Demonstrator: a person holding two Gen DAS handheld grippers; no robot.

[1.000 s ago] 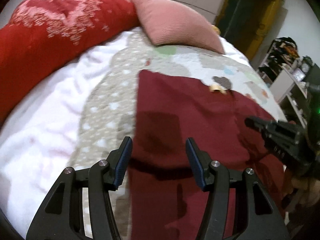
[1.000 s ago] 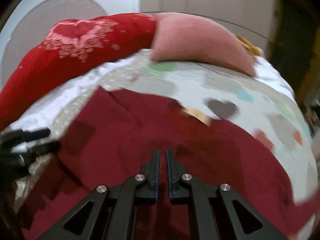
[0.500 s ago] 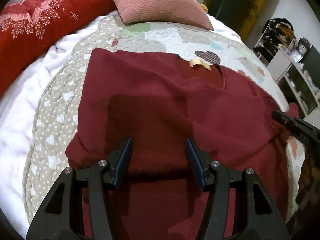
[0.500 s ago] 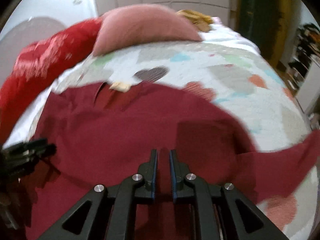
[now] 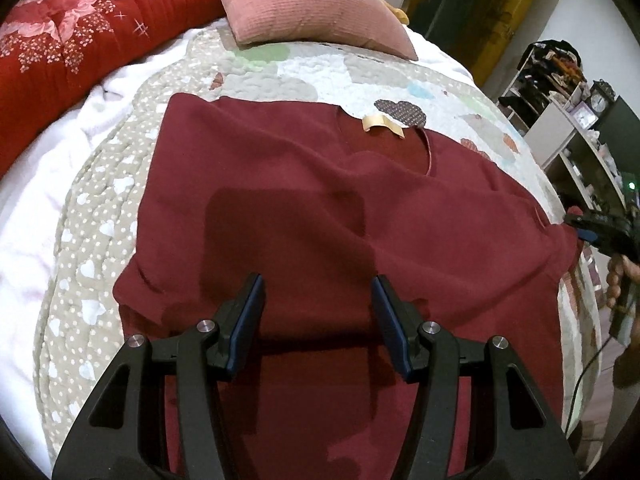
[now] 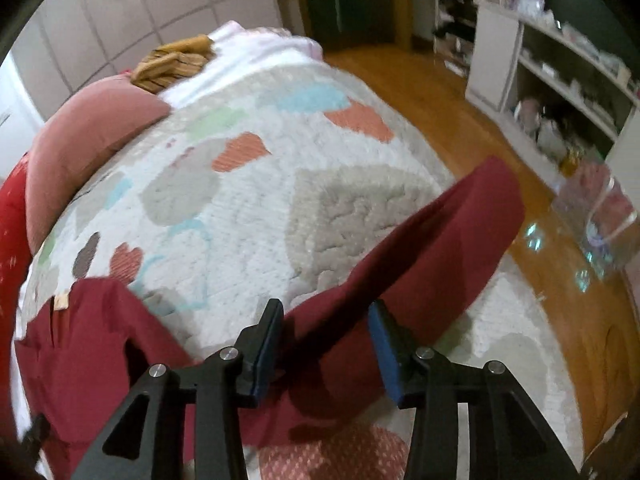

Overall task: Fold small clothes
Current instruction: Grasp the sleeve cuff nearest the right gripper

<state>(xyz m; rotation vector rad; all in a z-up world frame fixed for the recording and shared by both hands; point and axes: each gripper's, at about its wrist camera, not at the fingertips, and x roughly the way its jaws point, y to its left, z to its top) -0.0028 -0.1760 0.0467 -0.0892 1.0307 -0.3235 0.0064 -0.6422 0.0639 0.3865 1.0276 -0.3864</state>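
Observation:
A dark red shirt (image 5: 312, 208) lies flat on the patterned quilt (image 5: 280, 68), its neck with a beige label (image 5: 382, 123) pointing away from me. Above the shirt's lower middle hangs my left gripper (image 5: 318, 284), open with nothing between its fingers. In the left wrist view my right gripper (image 5: 590, 230) shows at the shirt's right edge, held by a hand. In the right wrist view the right gripper (image 6: 325, 312) has its jaws opening over the shirt's right sleeve (image 6: 440, 240). The sleeve runs between the pads toward the bed edge, and they do not press on it.
A red flowered bolster (image 5: 80, 40) and a pink pillow (image 5: 312, 4) lie at the head of the bed, with a white blanket (image 5: 36, 200) at the left. Right of the bed are a wooden floor (image 6: 436, 96), white shelves (image 6: 552, 68) and a clear plastic box (image 6: 608, 216).
My right gripper swung right across the shirt to the sleeve and went from shut to open. The left gripper drew back a little at first, then stayed still and open.

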